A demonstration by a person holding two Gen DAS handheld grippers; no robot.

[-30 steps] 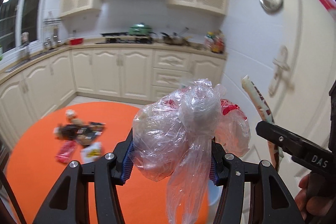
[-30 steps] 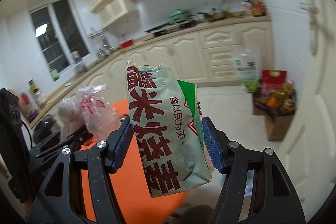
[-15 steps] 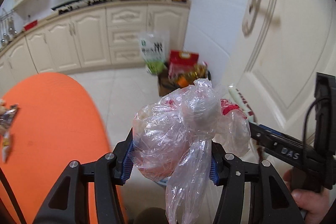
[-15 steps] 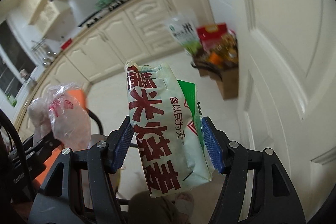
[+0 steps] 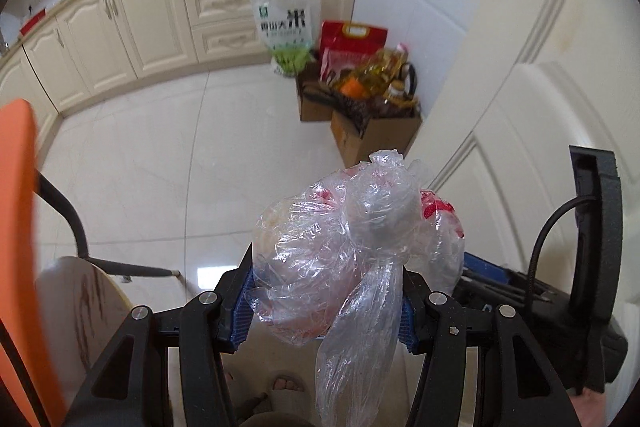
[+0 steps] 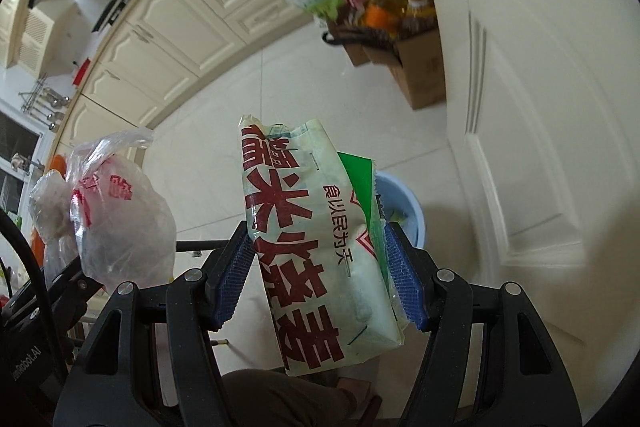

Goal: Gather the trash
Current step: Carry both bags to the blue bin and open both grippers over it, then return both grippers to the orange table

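Observation:
My left gripper (image 5: 326,303) is shut on a crumpled clear plastic bag (image 5: 340,255) with red print, held above the floor; the bag also shows at the left of the right wrist view (image 6: 116,223). My right gripper (image 6: 320,275) is shut on a pale green food wrapper (image 6: 316,243) with large red characters. A light blue bin (image 6: 400,203) stands on the floor just behind the wrapper, mostly hidden by it. The right gripper's body (image 5: 560,307) shows at the right of the left wrist view.
An orange table edge (image 5: 16,195) and a chair (image 5: 80,291) are at the left. Cardboard boxes with groceries (image 5: 368,99) stand by the white door (image 5: 540,67). Cream cabinets (image 5: 160,11) line the far wall. The person's foot (image 5: 284,387) is below.
Both grippers have swung away from the orange table and tilted down toward the floor by the door, each still holding its item. The blue bin has come into the right wrist view.

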